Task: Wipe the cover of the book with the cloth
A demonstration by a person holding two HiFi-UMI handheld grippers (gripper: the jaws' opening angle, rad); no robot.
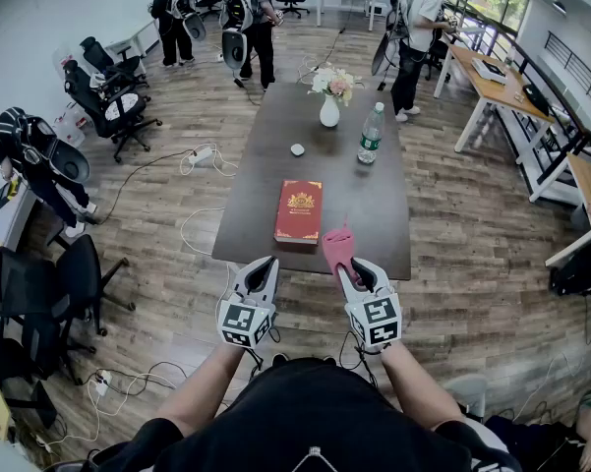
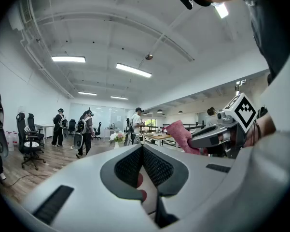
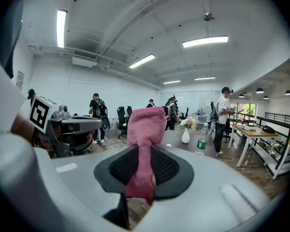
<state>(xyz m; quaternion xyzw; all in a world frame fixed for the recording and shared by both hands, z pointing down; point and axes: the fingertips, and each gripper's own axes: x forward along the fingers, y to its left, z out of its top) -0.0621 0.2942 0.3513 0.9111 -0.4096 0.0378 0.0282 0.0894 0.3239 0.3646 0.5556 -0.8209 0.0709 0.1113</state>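
Dark table (image 1: 265, 165) carries a red book (image 1: 298, 210), vase (image 1: 329, 113) of flowers (image 1: 333, 83) and bottle (image 1: 371, 134); right gripper (image 1: 352, 266) clamps the pink cloth (image 1: 336, 244); left gripper (image 1: 265, 265) pinched shut, empty.

Side by side at lower centre: left gripper (image 1: 263, 266), jaws together, empty; right gripper (image 1: 351, 266), jaws clamped on the cloth (image 1: 337, 243).

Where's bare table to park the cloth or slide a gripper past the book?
Widest bare patch: table right of the book, nearer than the bottle. A narrower strip runs left of the book to the table's left edge. The far end is crowded: vase, bottle, small white object. The cloth is in the right gripper.
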